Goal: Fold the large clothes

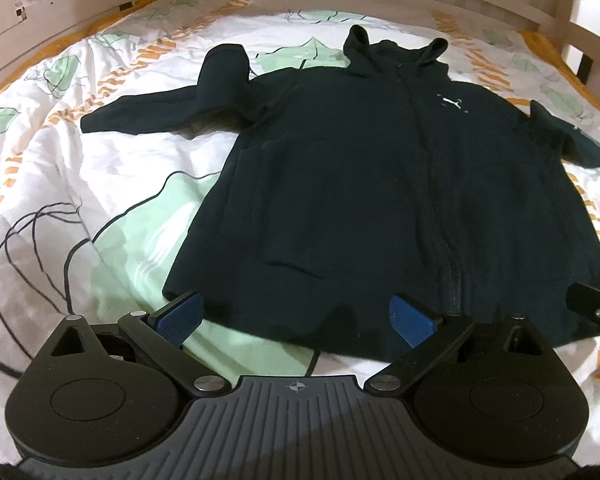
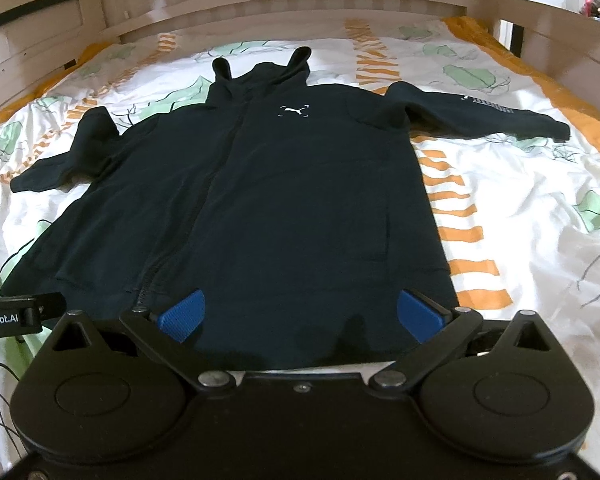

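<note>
1. Hoodie (image 1: 372,184): dark navy to black, soft matte knit, zip front. It lies flat and front up on the bed, hood toward the headboard, hem toward both grippers.
2. Hoodie shape: broad trapezoid body, hood (image 2: 260,72) collapsed into two soft peaks. A small white logo (image 2: 294,111) sits on the chest. A pocket seam shows on each front panel.
3. Sleeves: both spread outward from the shoulders. The one with pale lettering (image 2: 488,110) lies fairly straight; the other (image 1: 160,108) is bent, with a bunched fold near the shoulder.
4. Zip line (image 2: 204,208) runs from neck to hem, closed as far as I can see; the fabric ripples slightly at the hem.
5. Bed cover (image 1: 100,168): white quilted cotton, wrinkled, printed with pale green leaves, thin dark line drawing and orange dashes.
6. Bed frame (image 2: 300,8): pale wood, slatted headboard, side rails on both sides.
7. Left gripper (image 1: 296,316): black hard-plastic linkage, blue ribbed pads (image 1: 182,312), fingers spread wide, holding nothing, just above the hem.
8. Right gripper (image 2: 300,314): same build, fingers (image 2: 418,314) spread wide, empty, over the hem near the zip.
</note>
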`<state>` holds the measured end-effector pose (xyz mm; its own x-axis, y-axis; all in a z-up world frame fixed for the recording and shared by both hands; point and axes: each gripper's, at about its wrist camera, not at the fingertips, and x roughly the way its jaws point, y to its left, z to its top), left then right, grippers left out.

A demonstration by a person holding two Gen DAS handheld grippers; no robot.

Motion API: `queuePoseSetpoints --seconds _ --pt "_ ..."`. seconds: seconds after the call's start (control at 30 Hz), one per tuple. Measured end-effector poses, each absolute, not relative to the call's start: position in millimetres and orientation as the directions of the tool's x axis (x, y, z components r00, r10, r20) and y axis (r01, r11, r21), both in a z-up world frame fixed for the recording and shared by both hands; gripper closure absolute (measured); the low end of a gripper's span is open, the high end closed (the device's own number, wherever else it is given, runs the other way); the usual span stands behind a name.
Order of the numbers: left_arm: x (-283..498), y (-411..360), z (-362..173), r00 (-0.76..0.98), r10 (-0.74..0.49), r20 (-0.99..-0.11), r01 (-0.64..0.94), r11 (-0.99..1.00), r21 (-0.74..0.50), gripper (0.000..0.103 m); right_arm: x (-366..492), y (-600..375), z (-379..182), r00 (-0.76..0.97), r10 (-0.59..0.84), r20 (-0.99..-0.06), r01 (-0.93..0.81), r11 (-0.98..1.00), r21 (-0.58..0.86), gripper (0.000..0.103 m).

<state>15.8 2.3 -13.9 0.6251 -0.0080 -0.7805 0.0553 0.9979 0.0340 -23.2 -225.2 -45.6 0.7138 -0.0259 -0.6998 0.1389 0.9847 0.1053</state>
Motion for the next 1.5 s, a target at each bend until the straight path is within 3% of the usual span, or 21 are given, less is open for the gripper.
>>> queuePoseSetpoints --seconds 0.83,1.5 --pt "121.1 67.6 0.8 0.681 -0.151 -0.717 0.07 0.987 -0.141 0.002 50.4 -238.5 -36.3 0.715 0.038 -0.698 0.103 0.982 0.159 0.001" --pt "267.2 196.2 -31.7 0.671 0.08 -0.737 -0.189 0.98 -0.067 0.002 149.6 -222.2 -50.9 0.709 0.157 -0.688 -0.001 0.975 0.221 0.001"
